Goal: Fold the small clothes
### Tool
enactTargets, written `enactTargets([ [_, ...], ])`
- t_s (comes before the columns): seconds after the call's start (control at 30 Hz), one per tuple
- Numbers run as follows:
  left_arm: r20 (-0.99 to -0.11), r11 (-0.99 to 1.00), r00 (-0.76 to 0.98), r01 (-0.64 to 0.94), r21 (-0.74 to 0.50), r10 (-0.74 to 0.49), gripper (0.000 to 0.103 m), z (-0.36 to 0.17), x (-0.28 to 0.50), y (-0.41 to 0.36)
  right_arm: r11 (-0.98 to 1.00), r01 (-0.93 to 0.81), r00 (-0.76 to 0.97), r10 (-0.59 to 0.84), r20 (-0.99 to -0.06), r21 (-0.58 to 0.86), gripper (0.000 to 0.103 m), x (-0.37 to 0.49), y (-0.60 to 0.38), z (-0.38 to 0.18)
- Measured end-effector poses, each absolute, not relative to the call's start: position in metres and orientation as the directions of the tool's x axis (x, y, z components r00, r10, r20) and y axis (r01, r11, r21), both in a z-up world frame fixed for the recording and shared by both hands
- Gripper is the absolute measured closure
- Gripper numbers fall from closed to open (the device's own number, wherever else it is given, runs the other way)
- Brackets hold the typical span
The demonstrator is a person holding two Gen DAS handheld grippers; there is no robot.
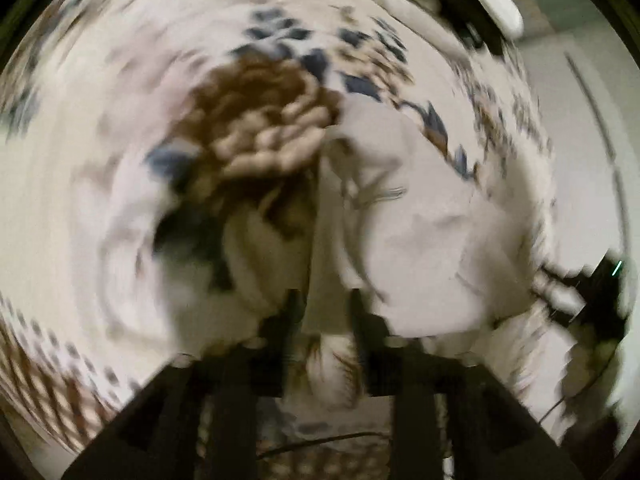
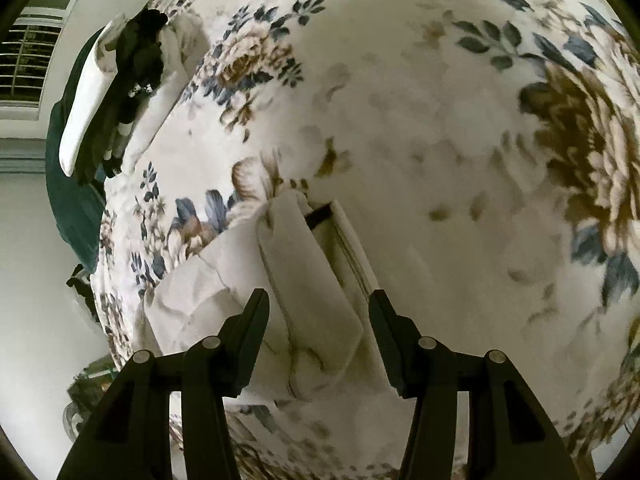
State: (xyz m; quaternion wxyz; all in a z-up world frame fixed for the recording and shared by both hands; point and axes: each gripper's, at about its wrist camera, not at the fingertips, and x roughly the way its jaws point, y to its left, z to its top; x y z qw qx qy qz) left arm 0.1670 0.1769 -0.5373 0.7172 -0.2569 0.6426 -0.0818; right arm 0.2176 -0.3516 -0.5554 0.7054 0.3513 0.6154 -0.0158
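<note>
A small white garment (image 2: 316, 300) lies partly folded on a floral bedspread (image 2: 440, 140). My right gripper (image 2: 318, 300) is open, its fingers on either side of a folded white strip of the garment, just above it. In the left wrist view, which is badly blurred by motion, my left gripper (image 1: 320, 304) has its jaws close together on a fold of the same white garment (image 1: 420, 248), which rises between the fingers.
A pile of dark and white clothes (image 2: 136, 64) lies at the bed's far left edge, beside a white object (image 2: 86, 104). A window with blinds (image 2: 28, 48) and pale walls lie beyond. The bedspread stretches wide to the right.
</note>
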Motion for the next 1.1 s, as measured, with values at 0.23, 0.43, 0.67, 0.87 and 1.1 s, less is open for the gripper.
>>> enactTargets([
  [0.23,-0.729,0.589,0.262,-0.447,-0.673,-0.632,0.042,-0.547,0.171,0.199,0.661,0.505,0.259,0.497,-0.828,0.555,0.049,0.183,-0.352,-0.558],
  [0.43,-0.811,0.723,0.186,-0.375,-0.581,-0.555,0.059,-0.551,0.209,0.152,0.521,0.571,0.268,0.612,-0.744,0.634,0.049,0.164,-0.342,-0.583],
  [0.67,-0.826,0.755,0.248,-0.334,-0.564,-0.507,0.100,-0.523,0.205,0.147,0.527,0.584,0.301,0.565,-0.768,0.617,0.094,0.168,-0.339,-0.580],
  [0.87,-0.818,0.747,0.262,-0.334,-0.575,-0.512,0.100,-0.500,0.187,0.174,0.549,0.575,0.324,0.528,-0.785,0.606,0.096,0.166,-0.361,-0.551],
  [1.1,-0.915,0.850,0.069,-0.348,-0.396,-0.398,0.099,-0.548,0.172,0.166,0.690,0.559,0.143,0.467,-0.872,0.461,0.096,0.171,-0.365,-0.569],
])
